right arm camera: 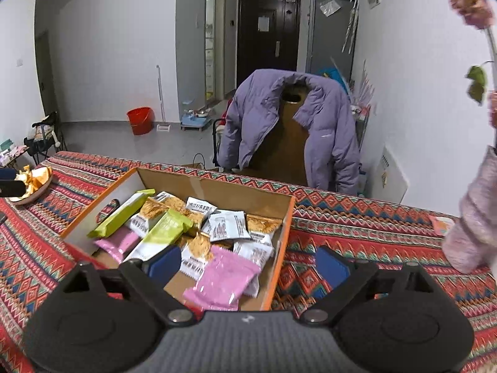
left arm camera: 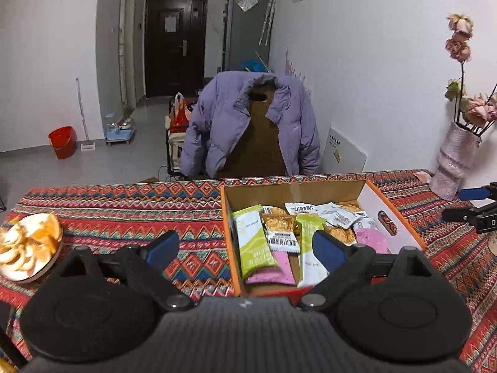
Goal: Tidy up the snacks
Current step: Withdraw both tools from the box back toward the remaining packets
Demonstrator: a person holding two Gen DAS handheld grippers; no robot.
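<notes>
While both grippers are held above the patterned tablecloth (left arm camera: 124,205), nothing is gripped by either. The left gripper (left arm camera: 247,250) is seen with its blue pads spread wide, one over the cloth and the other over the near-left part of the cardboard box (left arm camera: 295,188); no packet is pinched between them. The right gripper (right arm camera: 248,264) is likewise spread, its left pad over the box's contents and its right pad over the cloth beyond the orange box edge, with nothing clamped.

The snacks are piled loosely inside the open box, which is set on the table: a green packet (left arm camera: 253,242), a pink packet (right arm camera: 225,279), white packets (right arm camera: 228,225) and golden biscuit packs (left arm camera: 279,222) are overlapped in no order. A plate of orange peel (left arm camera: 29,247) is placed well apart to the box's left. A pink vase (left arm camera: 455,161) with faded flowers is stood at the far right of the table. A purple jacket (left arm camera: 248,124) is draped over a chair behind the table.
</notes>
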